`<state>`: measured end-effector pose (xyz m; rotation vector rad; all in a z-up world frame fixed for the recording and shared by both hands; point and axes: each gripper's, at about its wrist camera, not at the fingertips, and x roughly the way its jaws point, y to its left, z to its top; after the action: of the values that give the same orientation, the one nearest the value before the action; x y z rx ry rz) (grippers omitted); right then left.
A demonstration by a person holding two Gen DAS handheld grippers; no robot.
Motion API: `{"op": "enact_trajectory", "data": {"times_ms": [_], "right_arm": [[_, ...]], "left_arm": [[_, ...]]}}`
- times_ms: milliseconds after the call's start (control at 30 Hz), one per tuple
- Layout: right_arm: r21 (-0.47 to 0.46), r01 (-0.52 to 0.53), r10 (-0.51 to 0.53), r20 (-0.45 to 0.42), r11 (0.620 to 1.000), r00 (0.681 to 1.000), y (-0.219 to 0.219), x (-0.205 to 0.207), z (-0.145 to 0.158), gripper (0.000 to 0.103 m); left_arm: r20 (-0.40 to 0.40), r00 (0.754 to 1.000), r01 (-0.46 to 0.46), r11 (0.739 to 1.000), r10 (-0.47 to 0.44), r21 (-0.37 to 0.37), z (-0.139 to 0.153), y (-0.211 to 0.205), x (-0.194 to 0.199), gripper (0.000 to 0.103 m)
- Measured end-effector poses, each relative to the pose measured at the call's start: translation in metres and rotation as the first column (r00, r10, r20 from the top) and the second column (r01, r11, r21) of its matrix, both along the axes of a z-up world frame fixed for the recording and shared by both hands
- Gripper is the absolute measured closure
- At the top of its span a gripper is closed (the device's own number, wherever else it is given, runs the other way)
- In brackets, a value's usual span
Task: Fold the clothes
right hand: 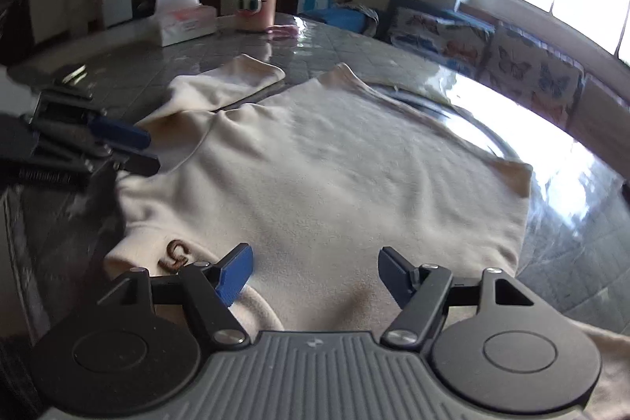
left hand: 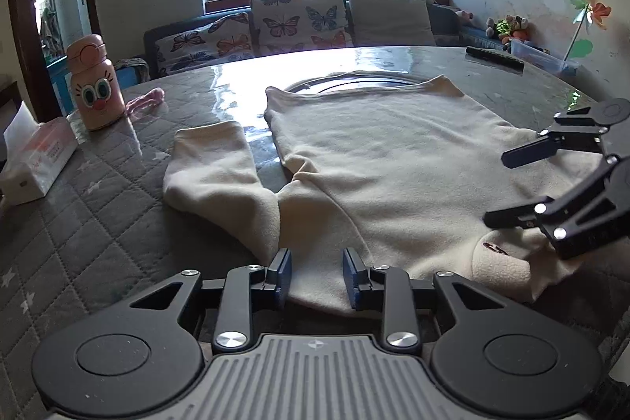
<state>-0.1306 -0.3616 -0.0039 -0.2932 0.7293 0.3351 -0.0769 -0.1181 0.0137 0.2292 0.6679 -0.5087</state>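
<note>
A cream fleece sweater [left hand: 393, 152] lies flat on the table, collar toward me, one sleeve [left hand: 212, 164] bent out to the left. In the right wrist view the sweater [right hand: 334, 164] fills the middle, with a brown mark on the collar [right hand: 175, 254]. My left gripper [left hand: 317, 272] is open, its jaws either side of the sweater's near shoulder edge. My right gripper [right hand: 313, 272] is open over the collar end; it also shows in the left wrist view [left hand: 500, 187] at the right, above the collar. The left gripper shows in the right wrist view [right hand: 145, 150] at the left.
A pink cartoon-face bottle [left hand: 94, 85] and a tissue box [left hand: 35, 160] stand at the table's left. A grey quilted mat [left hand: 78, 223] covers the near left. A dark remote [left hand: 494, 57] lies far right. A sofa with butterfly cushions [left hand: 299, 20] is behind.
</note>
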Motion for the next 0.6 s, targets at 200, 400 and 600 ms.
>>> {"op": "enact_trajectory", "data": {"times_ms": [200,400,600], "right_arm": [[-0.016,-0.004,0.004,0.038,1.000,0.999,0.004,0.002,0.010,0.022],[0.038,0.035,-0.035,0.001,0.999,0.999,-0.004,0.013,-0.001,0.020],[0.100,0.059,-0.055,-0.038,0.993,0.998,-0.016,0.014,-0.004,0.017]], "left_arm": [[0.015,0.999,0.034,0.999,-0.034,-0.022,0.009,-0.016,0.004,0.062],[0.026,0.999,-0.039,0.999,0.038,0.027,0.003,-0.024,0.018,0.062],[0.054,0.954,-0.297,0.953,0.294,0.052,-0.001,0.003,0.034,0.063]]}}
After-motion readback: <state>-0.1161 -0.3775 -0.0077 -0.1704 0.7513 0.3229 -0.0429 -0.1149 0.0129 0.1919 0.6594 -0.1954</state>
